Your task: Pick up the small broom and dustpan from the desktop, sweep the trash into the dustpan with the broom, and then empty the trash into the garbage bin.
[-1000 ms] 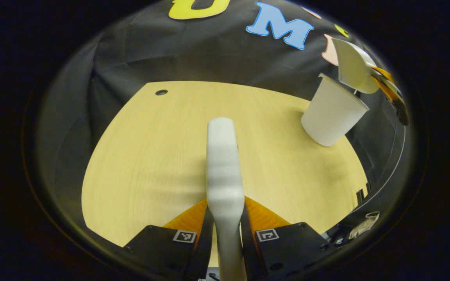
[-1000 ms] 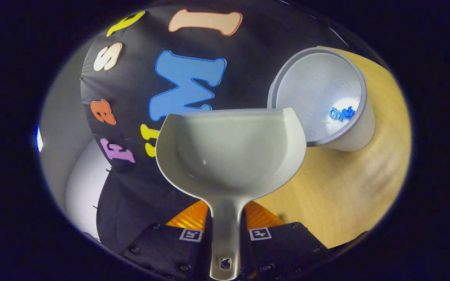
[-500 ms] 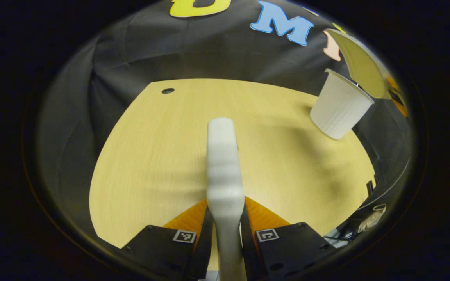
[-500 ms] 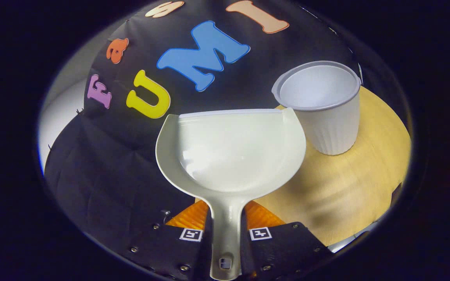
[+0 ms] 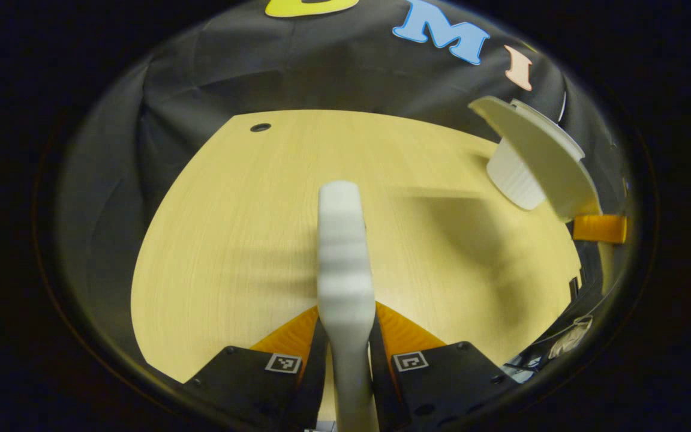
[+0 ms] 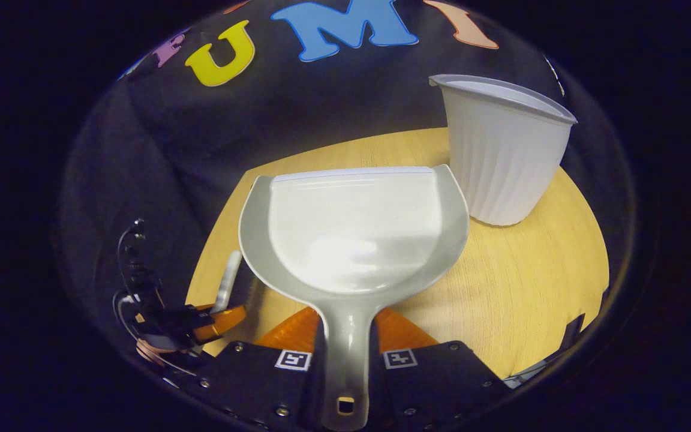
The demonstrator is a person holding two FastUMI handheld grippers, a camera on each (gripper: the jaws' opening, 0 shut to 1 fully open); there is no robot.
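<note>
In the left gripper view my left gripper [image 5: 345, 327] is shut on the small white broom [image 5: 343, 252], which points forward over the wooden desktop [image 5: 231, 228]. In the right gripper view my right gripper [image 6: 345, 330] is shut on the handle of the pale dustpan [image 6: 351, 231]; its pan is level, with nothing in it, low over the desk. The white ribbed garbage bin [image 6: 501, 162] stands upright just right of the pan. The left gripper view shows the dustpan [image 5: 540, 156] at far right, in front of the bin [image 5: 513, 180]. The left gripper [image 6: 213, 318] and broom [image 6: 228, 288] appear at lower left.
A small dark hole [image 5: 260, 128] sits in the far left corner of the desktop. Black cloth walls close the desk at the back. Cables [image 6: 135, 282] hang by the left gripper beyond the desk's left edge.
The dustpan has swung down from its tipped pose beside the bin to level over the desk. The bin's inside with blue scraps is no longer seen. The broom has stayed nearly still.
</note>
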